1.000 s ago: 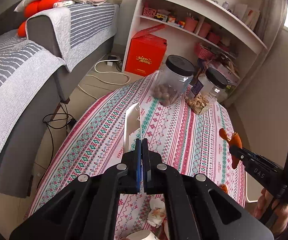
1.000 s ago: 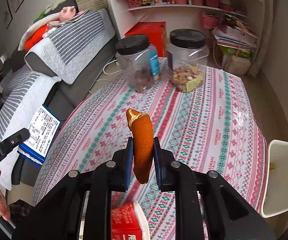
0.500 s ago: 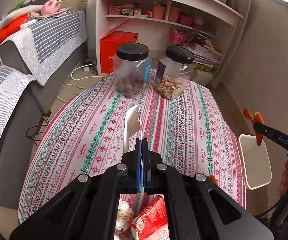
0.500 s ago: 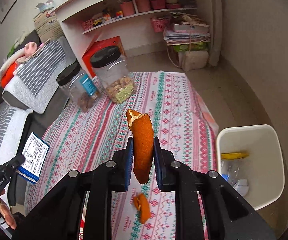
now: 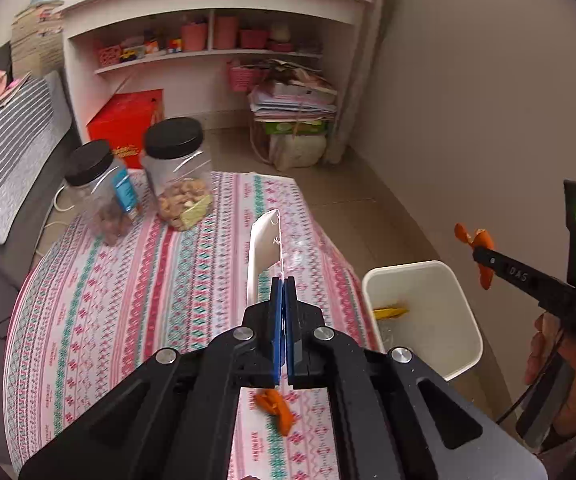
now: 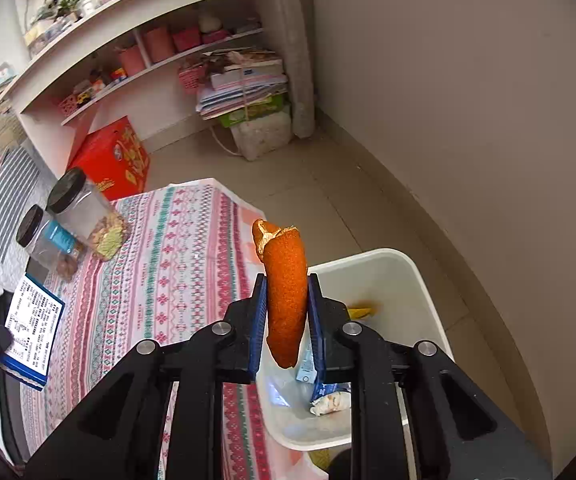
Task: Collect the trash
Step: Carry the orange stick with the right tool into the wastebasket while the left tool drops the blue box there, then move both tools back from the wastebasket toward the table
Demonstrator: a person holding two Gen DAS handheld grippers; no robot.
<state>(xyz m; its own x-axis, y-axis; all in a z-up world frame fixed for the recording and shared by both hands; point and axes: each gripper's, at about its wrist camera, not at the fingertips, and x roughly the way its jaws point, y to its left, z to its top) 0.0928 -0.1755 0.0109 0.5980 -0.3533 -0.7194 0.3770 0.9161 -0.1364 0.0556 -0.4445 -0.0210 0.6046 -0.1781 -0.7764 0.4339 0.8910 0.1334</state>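
My right gripper (image 6: 287, 300) is shut on an orange peel (image 6: 284, 280) and holds it over the near rim of the white trash bin (image 6: 412, 276), which holds a yellow scrap and wrappers. In the left wrist view the right gripper (image 5: 482, 258) with the peel (image 5: 464, 234) hangs above the bin (image 5: 460, 300). My left gripper (image 5: 284, 292) is shut on a flat white and blue box (image 5: 264, 248), held edge-on above the table's right side. The box (image 6: 32, 328) also shows at the left of the right wrist view. Another orange peel (image 5: 276, 406) lies on the patterned tablecloth (image 5: 128, 300).
Two clear jars with black lids (image 5: 176, 172) (image 5: 96, 192) stand at the table's far end. A red box (image 5: 128, 120), white shelves (image 5: 216, 52) and a paper stack (image 5: 292, 100) stand behind. A grey striped sofa (image 5: 8, 148) lies left. The wall runs right of the bin.
Both grippers have swung right, from over the table towards the bin. The right gripper with its peel now hangs over the bin's rim. Both grips are unchanged.
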